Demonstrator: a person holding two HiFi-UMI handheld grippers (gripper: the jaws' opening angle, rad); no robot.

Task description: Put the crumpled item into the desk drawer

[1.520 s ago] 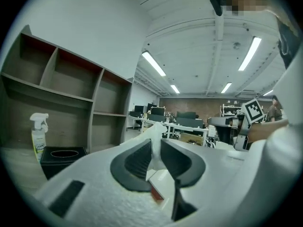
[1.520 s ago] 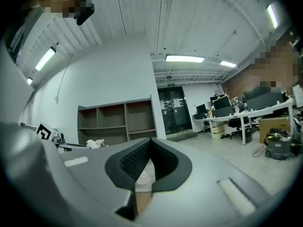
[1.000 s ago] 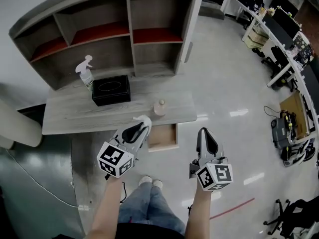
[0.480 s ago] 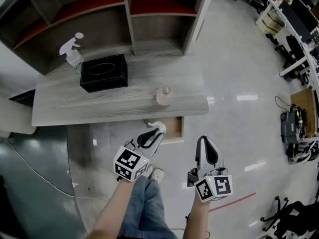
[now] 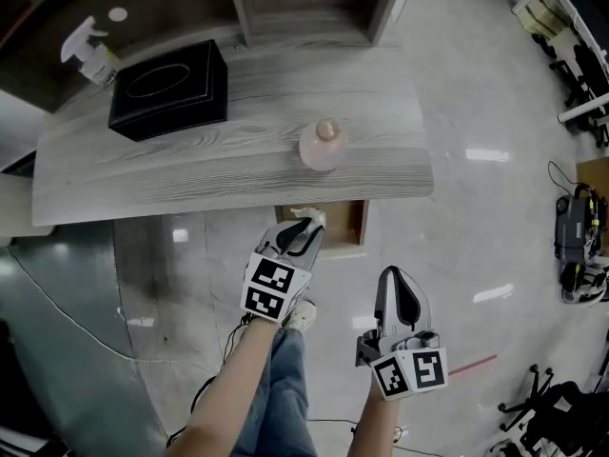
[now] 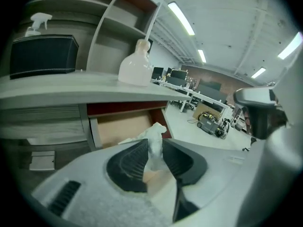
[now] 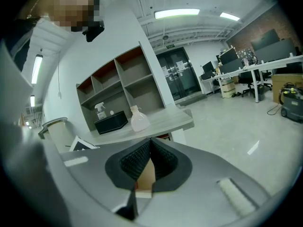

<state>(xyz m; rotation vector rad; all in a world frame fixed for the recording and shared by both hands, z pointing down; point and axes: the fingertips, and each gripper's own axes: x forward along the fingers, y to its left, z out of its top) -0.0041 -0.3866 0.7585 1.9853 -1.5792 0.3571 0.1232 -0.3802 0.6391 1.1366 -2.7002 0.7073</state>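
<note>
The crumpled item is a white tissue, pinched upright between the tips of my left gripper. Its jaws are opening, and the tissue still stands between the pads. In the head view the left gripper reaches over the open drawer under the desk's front edge, with the tissue just above the drawer's inside. The drawer shows a bare light-wood bottom. My right gripper hangs lower right, away from the desk, shut with nothing in it.
On the grey wooden desk stand a pink round bottle, a black tissue box and a white spray bottle. Shelves rise behind. The person's legs and a shoe are below the drawer.
The left gripper has moved forward with the tissue, from in front of the desk to over the open drawer. The view has come closer to the desk. The right gripper has barely moved.
</note>
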